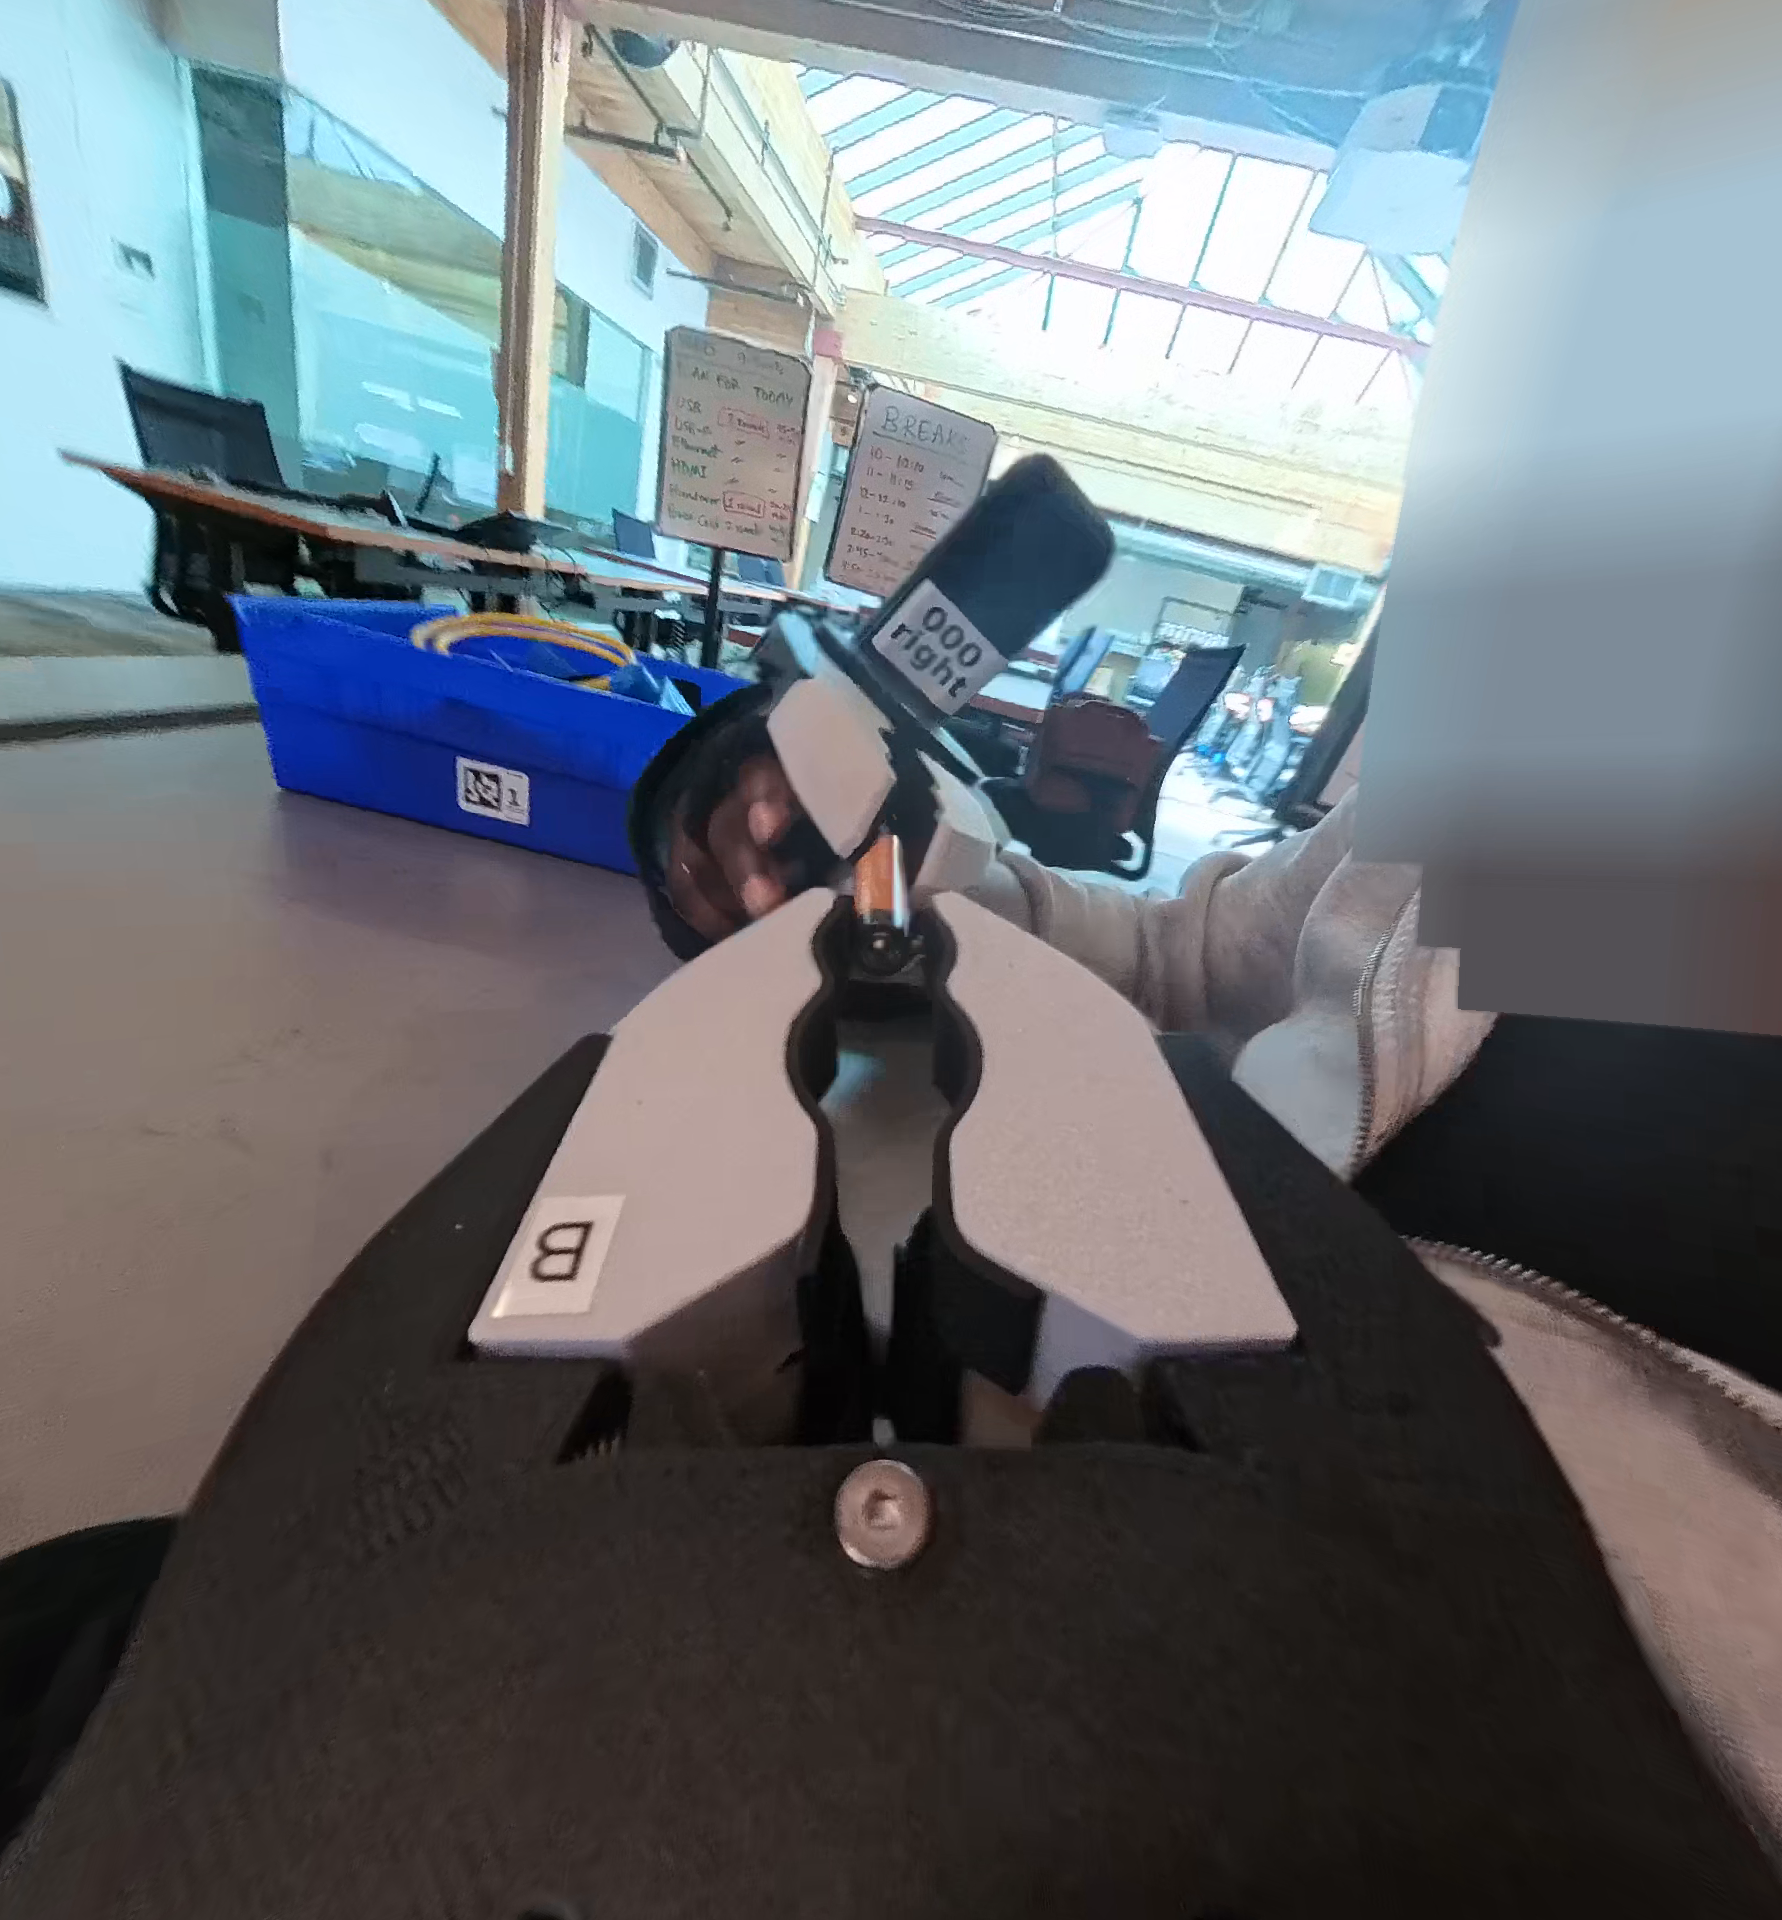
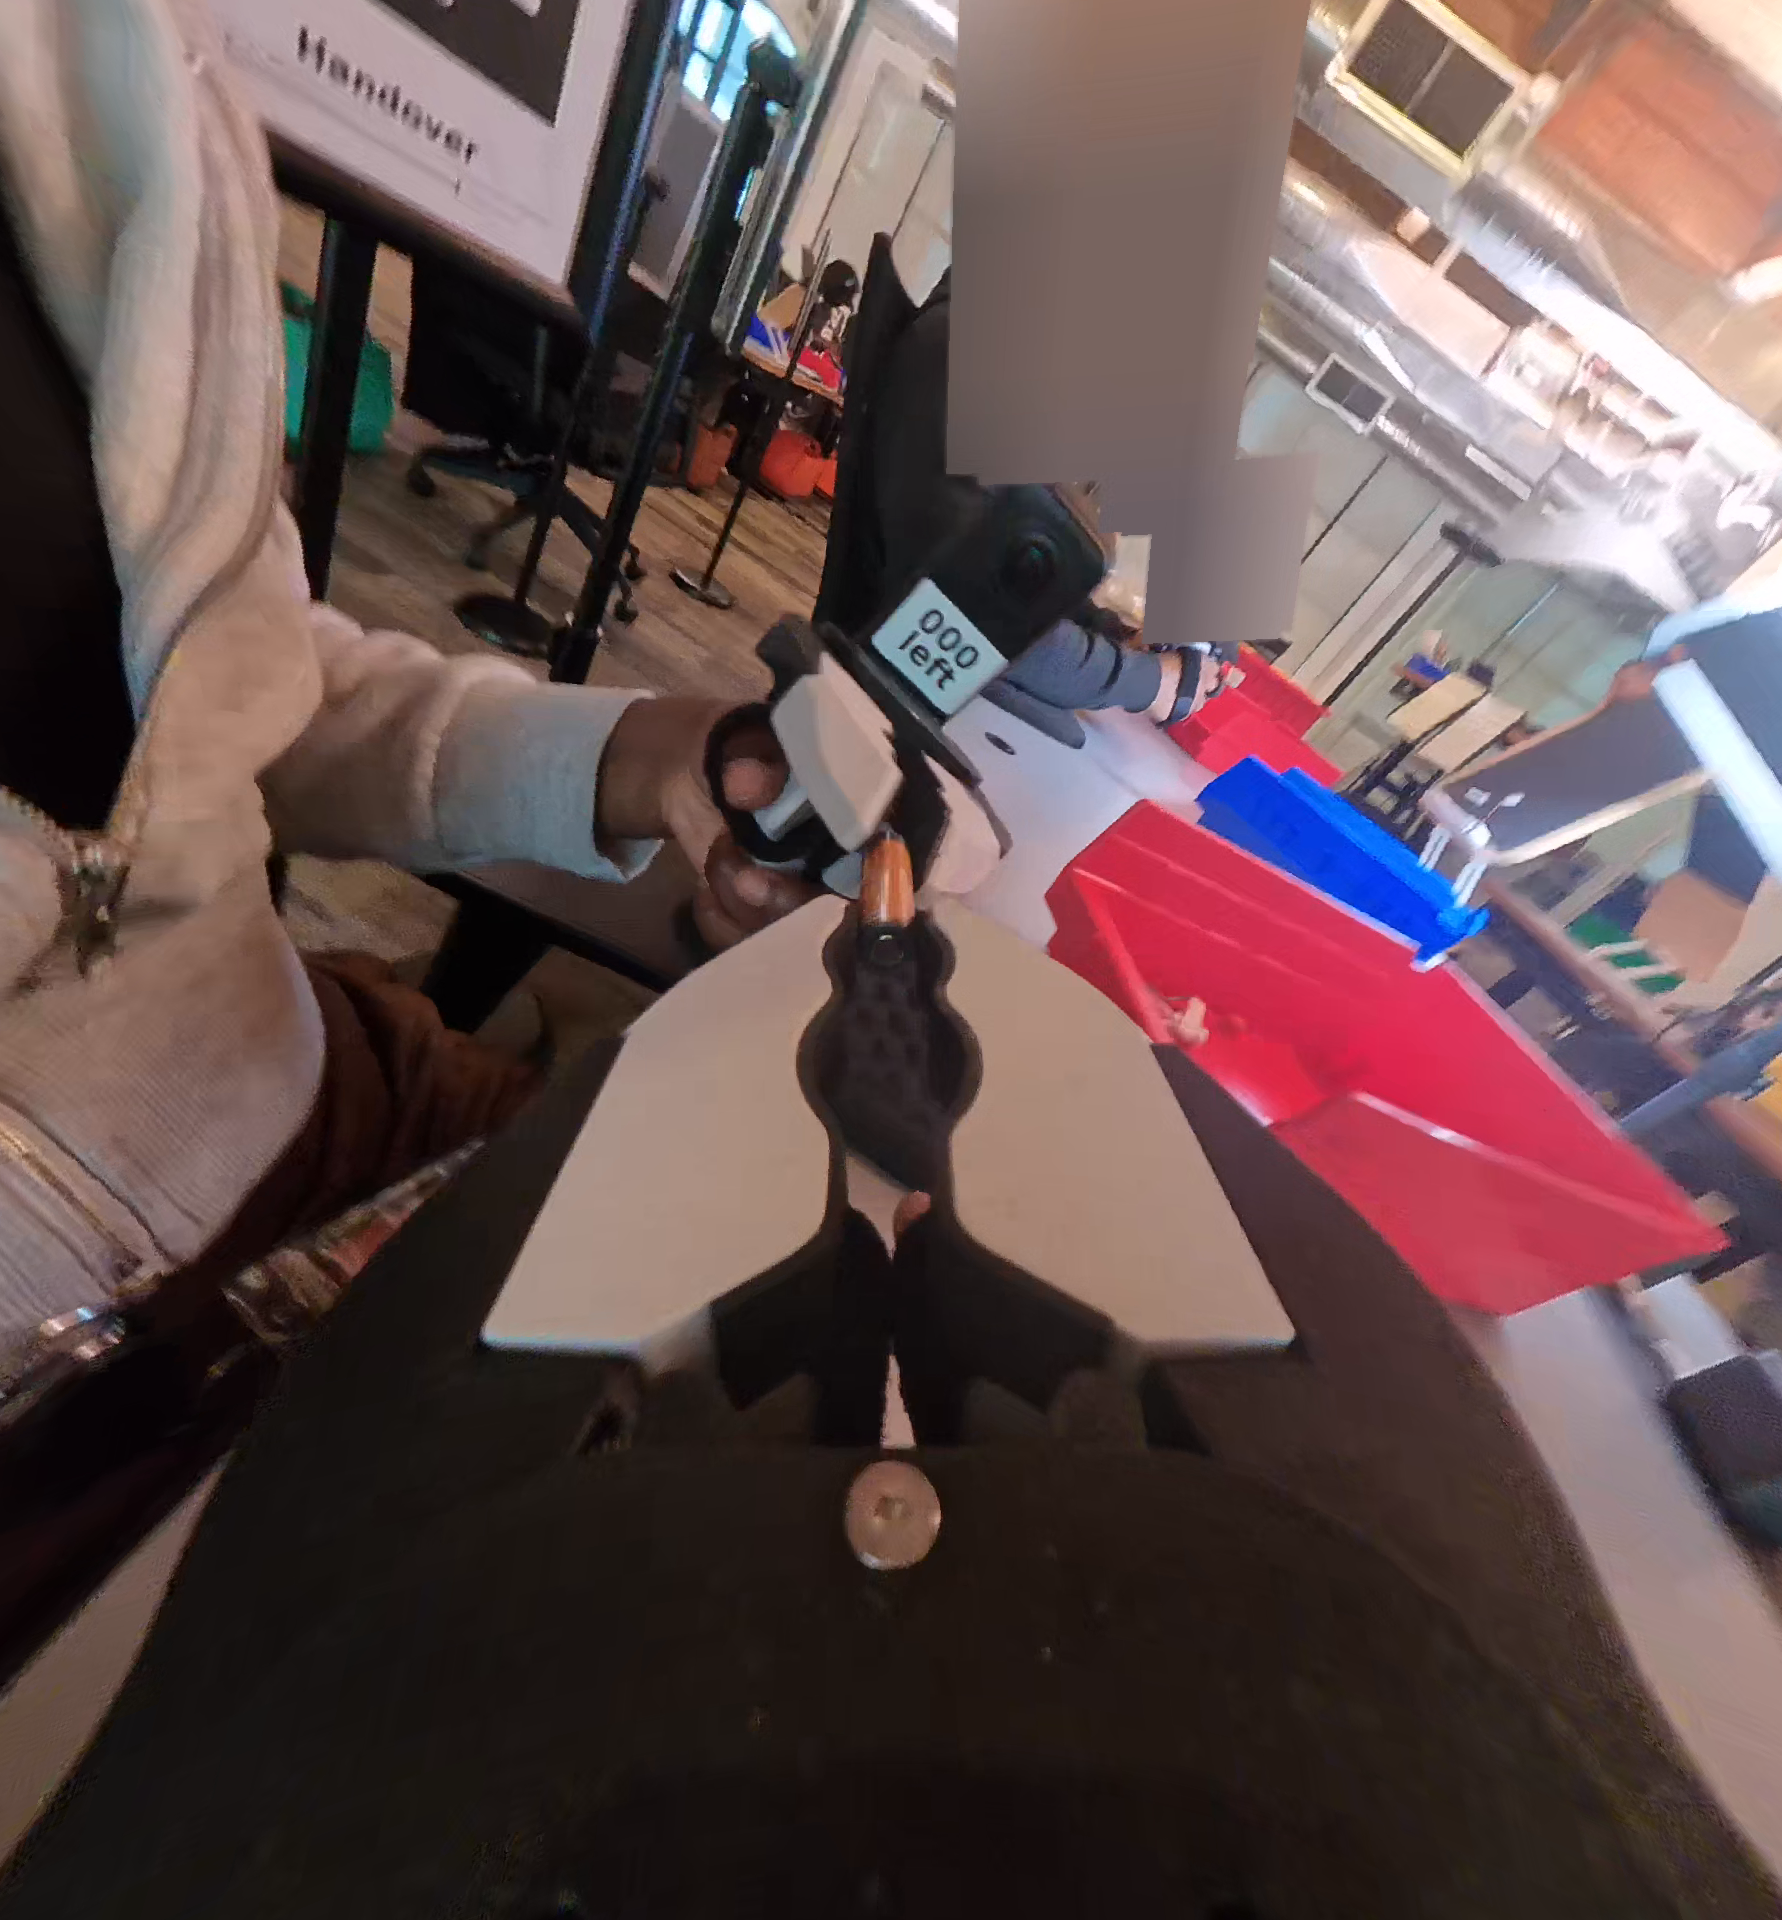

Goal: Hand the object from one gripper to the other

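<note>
1. The small copper-and-black cylindrical battery [image 1: 882, 890] is held in the air between the two grippers, its long axis running from one to the other.
2. The left gripper [image 1: 879, 920] has its grey fingers [image 1: 741, 1049] pinching the battery's near end; the right gripper [image 2: 885, 920] pinches the opposite end, so neither is nearer.
3. Below the battery lies the grey surface [image 1: 191, 1039].
4. Beyond the battery stands a blue plastic bin [image 1: 430, 717], with an open office behind.

Each view is taken from just behind its own gripper, along the fingers. The two cameras face each other at close range. The left gripper [image 1: 882, 914], right gripper [image 2: 887, 920] and battery [image 1: 882, 883] are shared.
</note>
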Action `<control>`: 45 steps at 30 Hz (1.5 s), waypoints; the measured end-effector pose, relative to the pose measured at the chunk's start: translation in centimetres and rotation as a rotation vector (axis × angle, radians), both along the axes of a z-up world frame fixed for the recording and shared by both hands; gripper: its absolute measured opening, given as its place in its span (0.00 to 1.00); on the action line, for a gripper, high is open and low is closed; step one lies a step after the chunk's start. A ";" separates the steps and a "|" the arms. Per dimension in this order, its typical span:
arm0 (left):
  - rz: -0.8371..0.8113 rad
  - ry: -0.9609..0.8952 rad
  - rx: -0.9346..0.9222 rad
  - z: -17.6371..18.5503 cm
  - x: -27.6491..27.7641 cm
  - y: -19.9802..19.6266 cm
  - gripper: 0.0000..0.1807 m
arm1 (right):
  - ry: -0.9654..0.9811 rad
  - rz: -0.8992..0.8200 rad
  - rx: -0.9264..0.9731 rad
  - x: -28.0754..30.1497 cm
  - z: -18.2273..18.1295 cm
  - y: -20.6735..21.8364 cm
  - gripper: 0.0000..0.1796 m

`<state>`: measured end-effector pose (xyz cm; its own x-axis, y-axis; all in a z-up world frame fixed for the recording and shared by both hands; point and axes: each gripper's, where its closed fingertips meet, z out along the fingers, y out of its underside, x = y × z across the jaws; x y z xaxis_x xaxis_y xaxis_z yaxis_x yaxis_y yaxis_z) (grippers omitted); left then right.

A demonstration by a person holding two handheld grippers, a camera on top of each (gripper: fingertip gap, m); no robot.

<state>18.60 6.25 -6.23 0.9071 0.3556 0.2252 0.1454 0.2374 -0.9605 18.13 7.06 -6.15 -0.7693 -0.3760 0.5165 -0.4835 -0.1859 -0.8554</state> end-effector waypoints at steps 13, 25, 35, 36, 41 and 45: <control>0.268 0.401 -0.407 -1.2 -0.7 -0.3 0.09 | -0.540 0.137 0.286 -0.6 -0.6 -0.6 0.06; 0.002 -0.016 -0.044 -0.5 0.1 0.0 0.06 | 0.013 -0.027 -0.005 -0.2 -0.1 -0.1 0.13; -0.005 0.002 -0.087 -1.1 0.2 0.3 0.06 | 0.020 0.003 0.036 0.3 -0.6 -0.1 0.06; 0.022 0.047 -0.098 -0.9 0.1 0.2 0.08 | -0.021 0.011 0.052 0.3 -0.5 -0.1 0.06; 0.343 0.481 -0.377 -0.9 -1.4 -1.0 0.23 | -0.479 0.054 0.277 -1.2 -1.0 -1.0 0.06; 0.415 0.587 -0.537 -1.7 -2.0 -1.4 0.19 | -0.831 0.140 0.435 -2.0 -1.6 -1.2 0.06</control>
<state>16.58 4.87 -7.97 0.5984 0.6043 -0.5261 -0.4020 -0.3416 -0.8496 16.13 5.88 -7.72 -0.7610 -0.5236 -0.3831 0.3136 0.2200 -0.9237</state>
